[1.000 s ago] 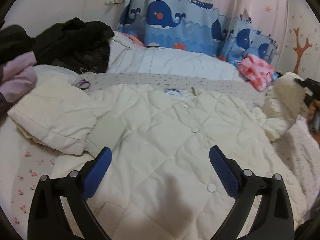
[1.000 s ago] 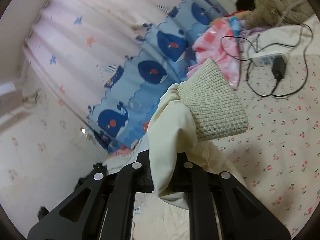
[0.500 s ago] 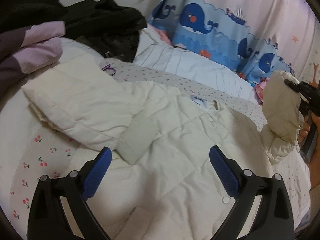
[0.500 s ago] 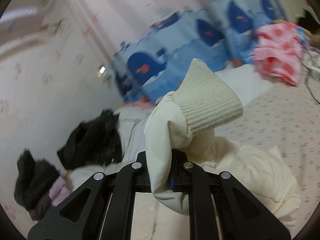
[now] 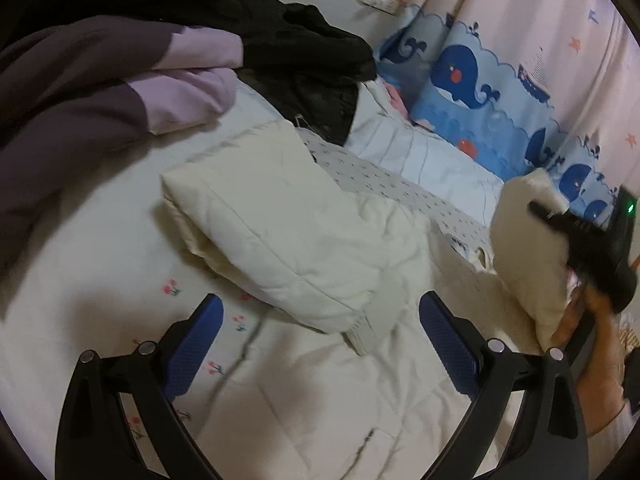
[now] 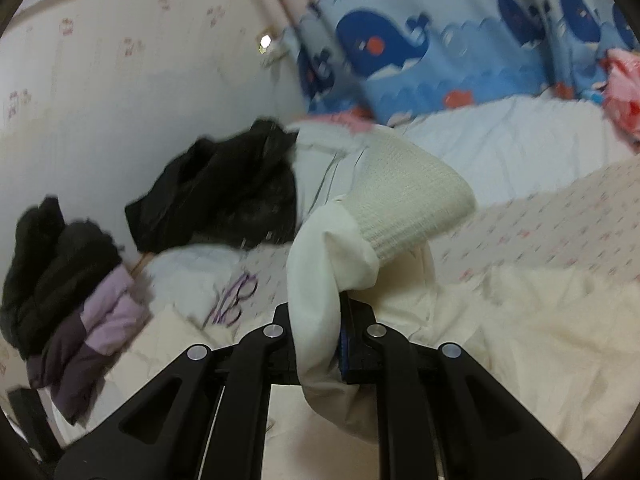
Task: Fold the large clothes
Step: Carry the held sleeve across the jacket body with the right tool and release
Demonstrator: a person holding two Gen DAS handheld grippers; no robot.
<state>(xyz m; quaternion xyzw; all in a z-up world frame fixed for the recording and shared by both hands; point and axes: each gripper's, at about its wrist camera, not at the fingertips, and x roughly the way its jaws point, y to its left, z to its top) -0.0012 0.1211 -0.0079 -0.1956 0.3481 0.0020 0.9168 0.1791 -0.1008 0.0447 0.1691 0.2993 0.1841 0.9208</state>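
A cream quilted jacket (image 5: 360,400) lies spread on the bed. Its one sleeve (image 5: 280,240) is folded across the body, the ribbed cuff (image 5: 362,334) lying between my open left gripper's (image 5: 320,340) blue pads, which hover just above it with nothing held. My right gripper (image 6: 332,340) is shut on the jacket's other sleeve (image 6: 320,280), whose ribbed cuff (image 6: 404,204) sticks up above the jaws. In the left wrist view the right gripper (image 5: 560,224) holds that sleeve (image 5: 524,264) lifted at the right edge, a hand (image 5: 588,320) below it.
Dark and lilac clothes (image 5: 120,92) are piled at the left, a black garment (image 6: 224,196) further back. A whale-print curtain (image 6: 440,40) and white bedding (image 6: 500,140) lie behind. Pink cloth (image 6: 624,84) sits at the far right. The bed sheet (image 5: 100,280) has a cherry print.
My right gripper has swung leftward across the bed with the sleeve in it, coming over the jacket. My left gripper has shifted left and rolled, staying open.
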